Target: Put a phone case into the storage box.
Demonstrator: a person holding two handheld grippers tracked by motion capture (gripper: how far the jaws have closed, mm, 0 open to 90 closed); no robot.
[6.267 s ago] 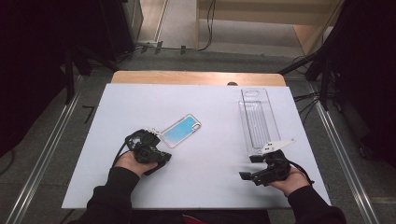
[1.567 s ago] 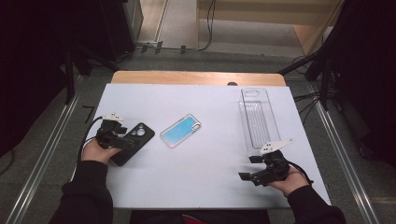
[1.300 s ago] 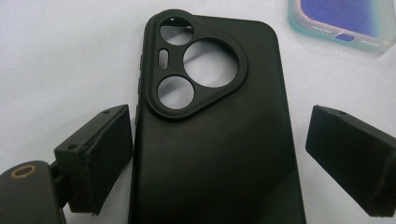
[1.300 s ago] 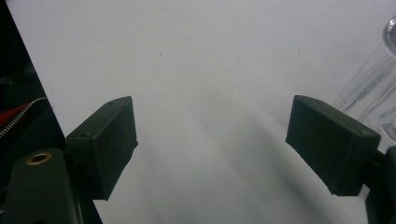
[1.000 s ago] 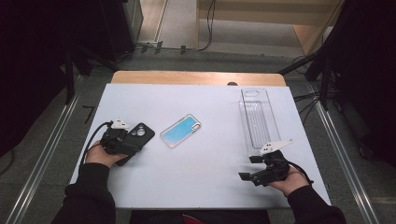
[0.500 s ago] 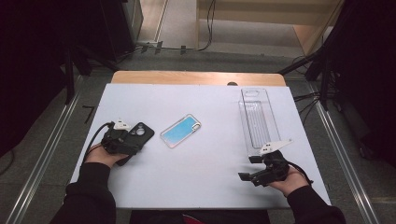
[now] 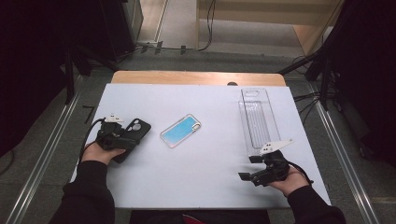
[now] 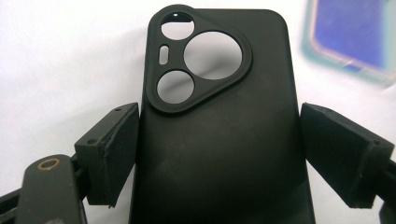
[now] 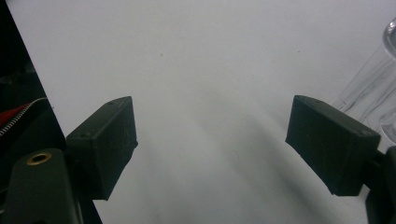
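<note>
Black phone case [image 8: 219,126] lies flat near the left edge of my white table [image 7: 210,182], between the spread jaws of my left gripper [image 7: 122,138]; one pad looks against its edge, the other stands just clear, so nothing is clamped. Blue phone [image 7: 181,130] lies beside it. My right gripper [image 9: 212,140] rests released, jaws wide over bare table.

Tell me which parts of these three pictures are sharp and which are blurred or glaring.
Left gripper view: the matte black phone case is crisp between the jaws, while the blue-backed phone case at the top right is soft. Right gripper view: the white tabletop looks hazy and evenly lit, and the clear plastic tray blurs at the edge. High view: dim surroundings, bright tabletop.
</note>
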